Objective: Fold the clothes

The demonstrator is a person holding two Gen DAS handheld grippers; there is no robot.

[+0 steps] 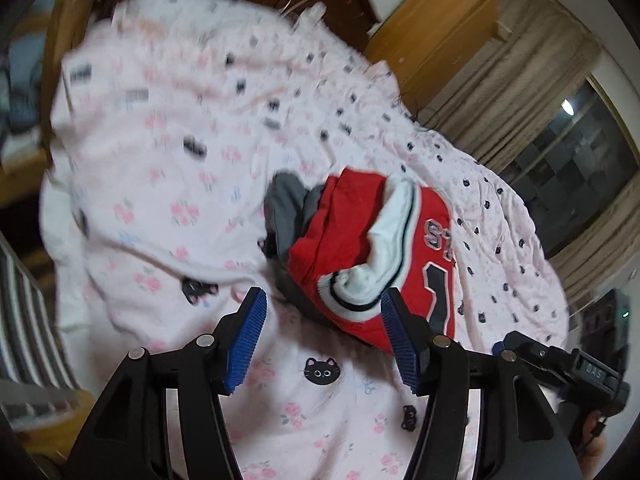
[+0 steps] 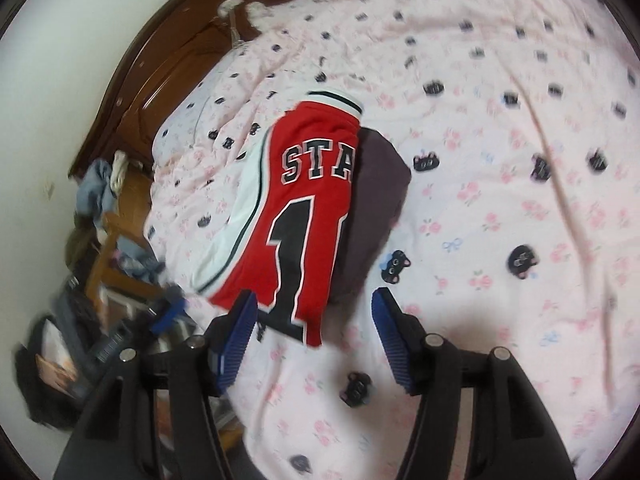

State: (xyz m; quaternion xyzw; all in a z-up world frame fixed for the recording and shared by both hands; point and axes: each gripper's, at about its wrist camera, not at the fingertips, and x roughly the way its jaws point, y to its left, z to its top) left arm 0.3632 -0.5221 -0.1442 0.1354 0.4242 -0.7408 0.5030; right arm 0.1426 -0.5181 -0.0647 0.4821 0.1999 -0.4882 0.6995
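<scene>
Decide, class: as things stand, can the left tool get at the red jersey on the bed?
Probably yes. The left tool is open, and the red jersey lies just ahead of it on the pink bedspread, with nothing between.

The bed is covered by a pink sheet [image 1: 172,184] printed with small flowers, bows and black cat faces; the sheet is wrinkled across the whole surface. A dark brown curved wooden headboard [image 2: 168,52] stands at the head of the bed against a white wall [image 2: 60,80]. A light wooden cabinet [image 1: 436,28] stands beside the bed. Beige curtains [image 1: 532,60] hang next to a dark window [image 1: 576,148] that reflects a lamp. A striped fabric [image 1: 28,320] lies at the left edge of the left wrist view. Beside the bed, a wooden chair [image 2: 116,248] carries crumpled grey-blue cloths [image 2: 100,184].
</scene>
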